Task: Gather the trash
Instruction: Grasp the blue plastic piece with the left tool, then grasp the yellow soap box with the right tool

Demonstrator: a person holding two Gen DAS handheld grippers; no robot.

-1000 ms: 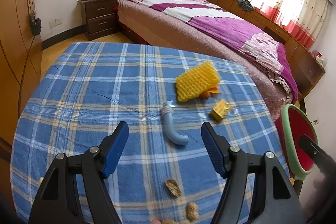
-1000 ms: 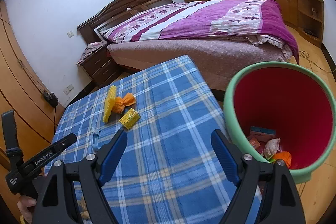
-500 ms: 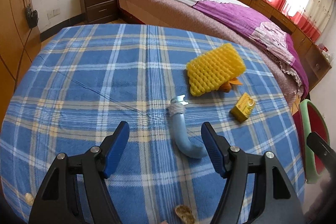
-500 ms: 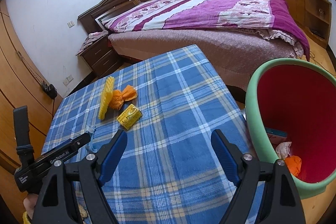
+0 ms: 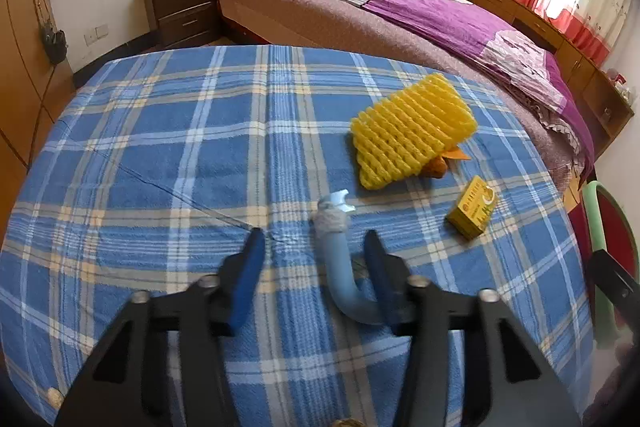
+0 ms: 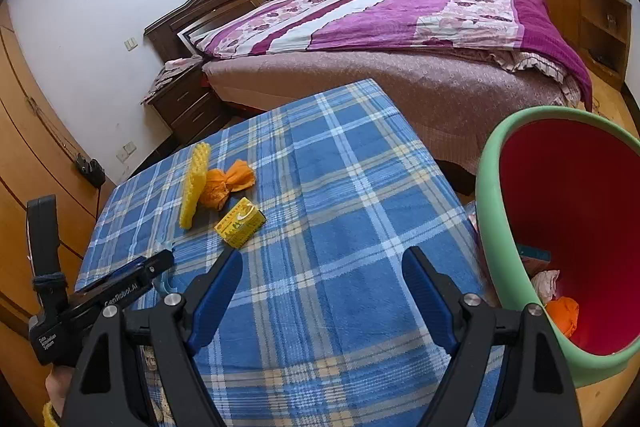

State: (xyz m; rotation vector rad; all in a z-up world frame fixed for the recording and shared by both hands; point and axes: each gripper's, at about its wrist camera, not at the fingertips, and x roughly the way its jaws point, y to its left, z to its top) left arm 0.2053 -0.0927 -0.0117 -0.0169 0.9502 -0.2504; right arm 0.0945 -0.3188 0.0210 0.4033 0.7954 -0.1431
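Note:
A bent light-blue tube with a grey wrapped end lies on the blue plaid table. My left gripper is open, its jaws on either side of the tube, the right jaw close to it. Beyond lie a yellow foam net, an orange wrapper and a small yellow box. My right gripper is open and empty above the table's near right part. The green bin with red inside stands right of the table, with trash at its bottom.
A nut shell lies at the table's near left edge. A bed with a purple cover stands behind the table, a nightstand to its left, wooden wardrobe doors along the left wall.
My left gripper has moved forward over the table until the blue tube lies between its jaws, and the jaws have narrowed. My right gripper has drifted left, away from the bin.

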